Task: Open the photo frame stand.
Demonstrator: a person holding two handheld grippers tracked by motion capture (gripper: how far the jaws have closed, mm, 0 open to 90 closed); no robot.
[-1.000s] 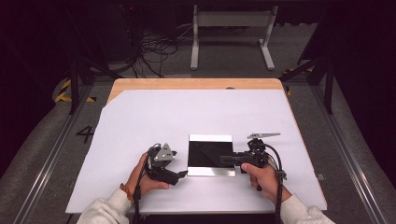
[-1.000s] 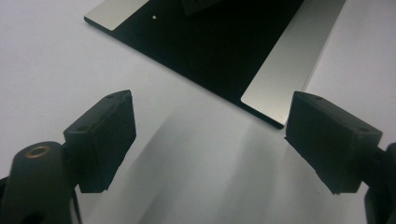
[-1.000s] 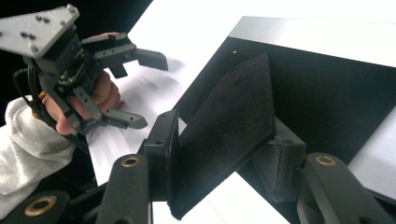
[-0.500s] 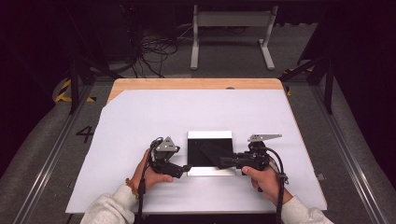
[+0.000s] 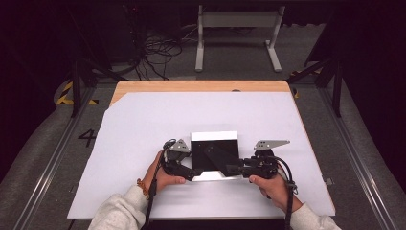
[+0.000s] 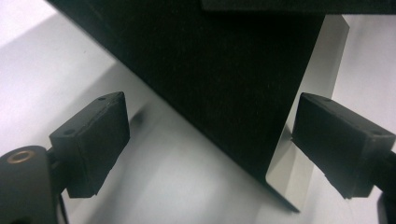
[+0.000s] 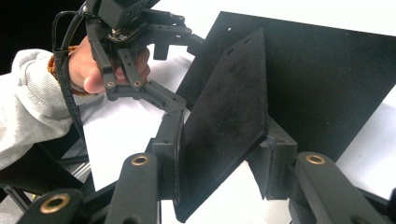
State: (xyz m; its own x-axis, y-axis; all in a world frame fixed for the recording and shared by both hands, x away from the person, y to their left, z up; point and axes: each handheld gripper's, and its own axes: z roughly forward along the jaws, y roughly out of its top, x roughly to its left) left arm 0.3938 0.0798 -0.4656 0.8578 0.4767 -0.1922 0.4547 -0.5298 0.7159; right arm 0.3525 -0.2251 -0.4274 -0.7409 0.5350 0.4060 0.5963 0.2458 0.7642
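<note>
Left gripper [image 5: 190,173]: jaws spread wide and have just been opening; in its own view the near left corner of the black sheet [image 5: 214,154] and its pale shiny border lie between the pads, untouched. This reads as a release or a re-approach. The sheet lies on the white table cover [image 5: 143,124], mid-table near the person. Right gripper [image 7: 219,158]: jaws have just been closing and now pinch a raised black flap [image 7: 224,116] on edge, apparently to fold or peel it from the sheet.
</note>
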